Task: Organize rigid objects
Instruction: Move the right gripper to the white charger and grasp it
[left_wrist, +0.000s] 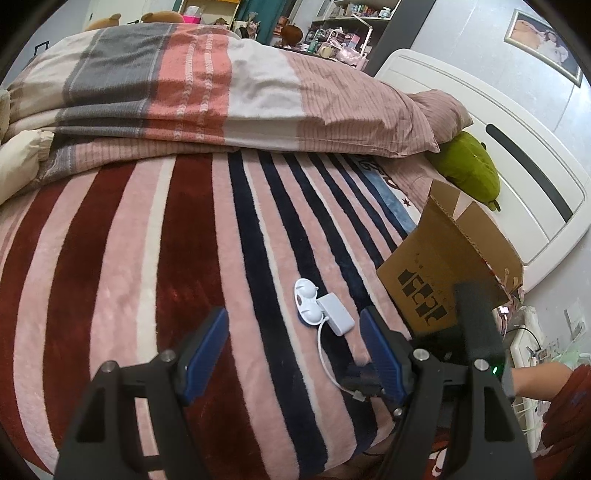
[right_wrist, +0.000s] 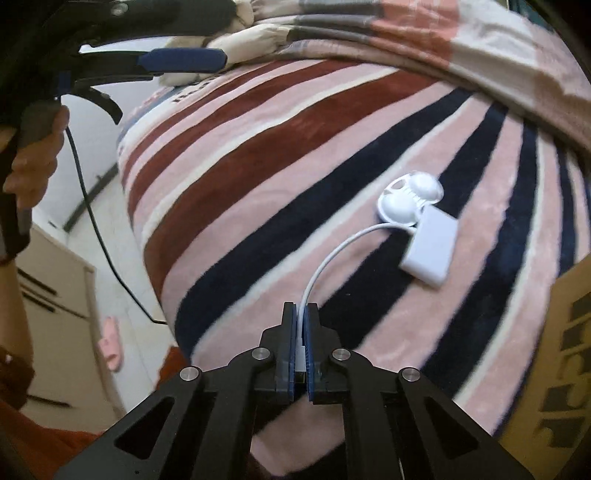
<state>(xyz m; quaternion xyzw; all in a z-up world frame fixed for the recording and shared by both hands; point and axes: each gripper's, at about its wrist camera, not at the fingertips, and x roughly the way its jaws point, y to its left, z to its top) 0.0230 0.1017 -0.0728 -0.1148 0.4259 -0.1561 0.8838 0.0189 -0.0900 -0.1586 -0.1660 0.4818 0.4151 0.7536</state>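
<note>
White charger block (right_wrist: 430, 251), flat rectangular, lies right of centre on striped bed blanket. Touching its upper-left corner: white two-lobed rounded piece (right_wrist: 408, 201), lying flat. Thin white cable (right_wrist: 332, 258) curves from these down to lower centre, its plug end pinched between closed blue fingers (right_wrist: 290, 332).

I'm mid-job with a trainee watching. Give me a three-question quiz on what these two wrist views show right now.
1. True or false: the right gripper is shut on the white cable.
2. Which is nearest the cardboard box? A) green plush B) folded quilt C) framed picture
3. Fill in: the left gripper is ____ and holds nothing.

Key
1. True. Its pads pinch the cable's plug end, while the charger and the white round-lobed piece lie on the striped blanket.
2. A. The plush lies just behind the box.
3. Open.
</note>
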